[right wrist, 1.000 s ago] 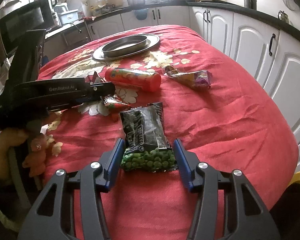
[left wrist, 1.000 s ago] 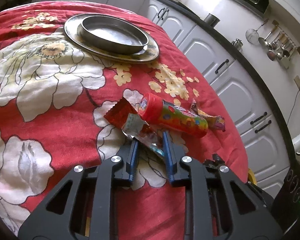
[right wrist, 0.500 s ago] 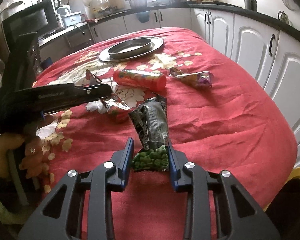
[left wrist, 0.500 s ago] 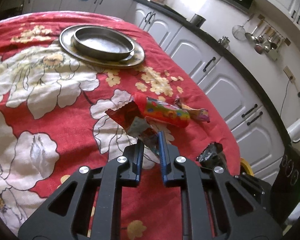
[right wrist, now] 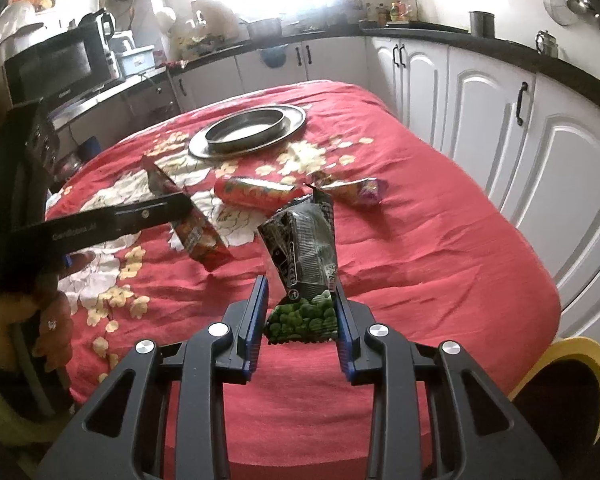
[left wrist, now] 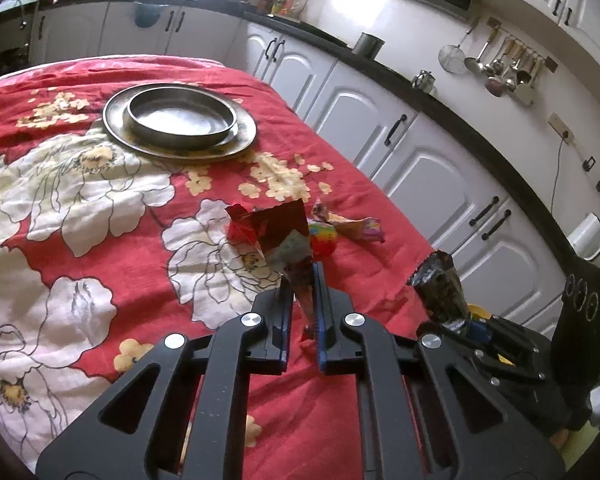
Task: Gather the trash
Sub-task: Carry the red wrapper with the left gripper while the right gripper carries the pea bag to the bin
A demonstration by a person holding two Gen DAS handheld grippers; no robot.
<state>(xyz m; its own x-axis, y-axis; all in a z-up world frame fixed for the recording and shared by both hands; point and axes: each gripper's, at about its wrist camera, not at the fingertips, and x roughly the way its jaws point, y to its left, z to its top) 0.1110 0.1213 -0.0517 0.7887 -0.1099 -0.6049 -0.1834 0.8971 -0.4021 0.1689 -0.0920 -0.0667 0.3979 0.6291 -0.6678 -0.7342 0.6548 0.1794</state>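
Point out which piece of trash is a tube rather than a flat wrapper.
The red cylindrical sweets tube, lying on its side on the red floral tablecloth. The purple wrapper beside it and both gripped packets are crumpled foil.

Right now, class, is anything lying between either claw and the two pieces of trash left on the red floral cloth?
Nothing does: the red candy tube and crumpled purple wrapper lie open, but both claws already grip wrappers.

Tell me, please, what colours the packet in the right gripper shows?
The packet is black above, with green peas printed at its bottom end; the right wrist view shows it best.
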